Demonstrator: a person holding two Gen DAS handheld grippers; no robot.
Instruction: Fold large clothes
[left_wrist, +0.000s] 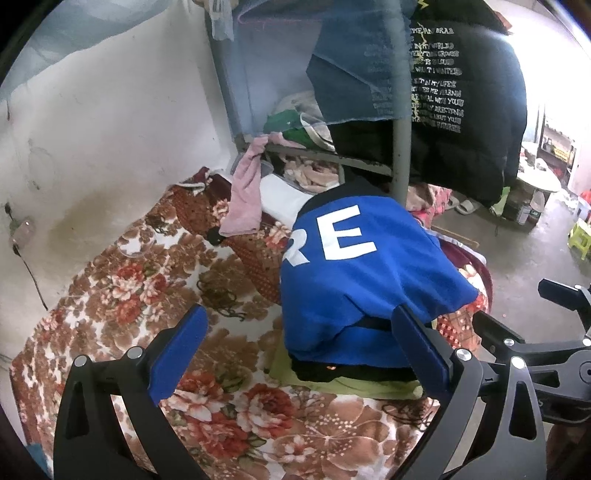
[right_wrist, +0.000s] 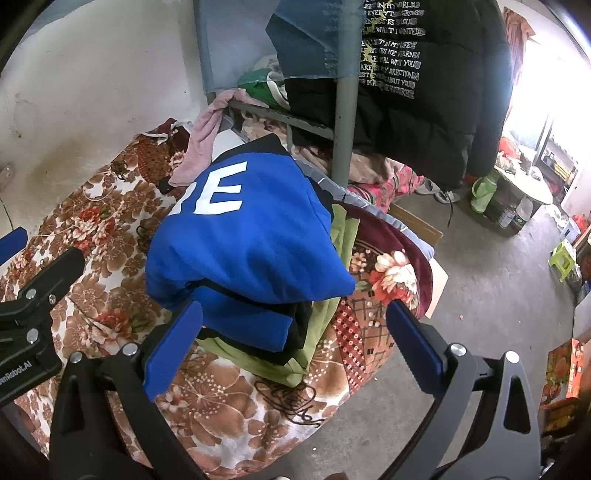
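A folded blue garment (left_wrist: 358, 280) with white letters tops a stack on the floral bed cover (left_wrist: 147, 288); under it lie a black layer and a green garment (left_wrist: 354, 386). My left gripper (left_wrist: 301, 343) hovers open just in front of the stack, nothing between its blue pads. In the right wrist view the same blue garment (right_wrist: 247, 240) sits over the green garment (right_wrist: 321, 328), and my right gripper (right_wrist: 291, 332) stands open near the stack's front corner, holding nothing. The right gripper's body (left_wrist: 546, 332) shows at the left view's right edge.
A grey bed post (left_wrist: 400, 158) rises behind the stack with a black printed jacket (left_wrist: 465, 110) hanging on it. A pink cloth (left_wrist: 245, 195) drapes over the rail. White wall (left_wrist: 92, 147) at left. Concrete floor (right_wrist: 498, 295), a green stool (right_wrist: 561, 258) and bottles lie right.
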